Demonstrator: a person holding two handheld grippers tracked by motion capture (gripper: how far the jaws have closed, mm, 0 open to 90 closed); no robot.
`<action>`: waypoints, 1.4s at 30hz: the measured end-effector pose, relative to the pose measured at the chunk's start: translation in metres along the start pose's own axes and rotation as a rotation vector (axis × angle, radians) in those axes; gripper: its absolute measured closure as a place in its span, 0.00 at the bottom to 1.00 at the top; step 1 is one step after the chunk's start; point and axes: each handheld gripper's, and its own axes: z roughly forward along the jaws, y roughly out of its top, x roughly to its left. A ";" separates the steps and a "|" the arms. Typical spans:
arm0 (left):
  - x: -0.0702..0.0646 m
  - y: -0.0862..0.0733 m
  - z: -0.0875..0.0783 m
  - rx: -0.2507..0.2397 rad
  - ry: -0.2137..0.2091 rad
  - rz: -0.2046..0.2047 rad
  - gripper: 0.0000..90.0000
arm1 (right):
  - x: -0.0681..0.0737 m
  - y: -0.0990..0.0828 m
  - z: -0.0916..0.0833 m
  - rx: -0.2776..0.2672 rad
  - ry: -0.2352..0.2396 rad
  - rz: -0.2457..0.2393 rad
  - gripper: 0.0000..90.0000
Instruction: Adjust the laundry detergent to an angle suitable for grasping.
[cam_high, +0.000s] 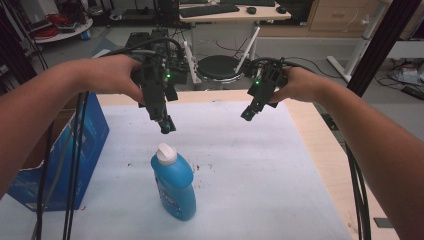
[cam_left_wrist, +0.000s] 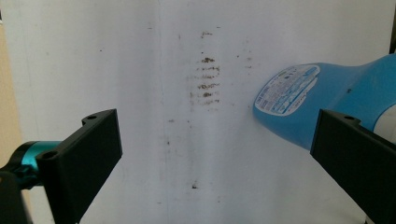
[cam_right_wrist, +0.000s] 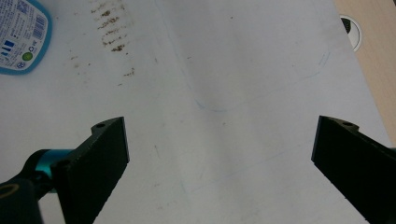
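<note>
While 2 grippers hover open, left gripper (cam_high: 165, 122), right gripper (cam_high: 248, 114), 1 blue bottle (cam_high: 173, 184) upright.

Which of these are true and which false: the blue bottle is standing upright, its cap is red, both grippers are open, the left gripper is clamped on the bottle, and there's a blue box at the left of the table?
1. The blue bottle stands upright on the white table cover. True.
2. Its cap is red. False: the cap is white.
3. The left gripper and the right gripper are both open. True: each gripper view shows its jaws wide apart with nothing between them.
4. The left gripper is clamped on the bottle. False: it hangs above the bottle, apart from it.
5. A blue box sits at the table's left edge. True.
</note>
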 end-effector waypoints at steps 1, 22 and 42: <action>0.000 0.000 0.000 -0.001 -0.001 0.000 0.02 | 0.000 0.000 0.000 0.001 0.001 -0.009 0.03; -0.001 0.003 -0.003 0.000 0.021 -0.004 0.02 | 0.002 -0.006 -0.009 -0.018 -0.002 -0.007 0.03; -0.005 0.003 -0.003 0.012 0.033 0.005 0.02 | 0.047 -0.062 -0.021 -0.408 -0.116 0.188 0.03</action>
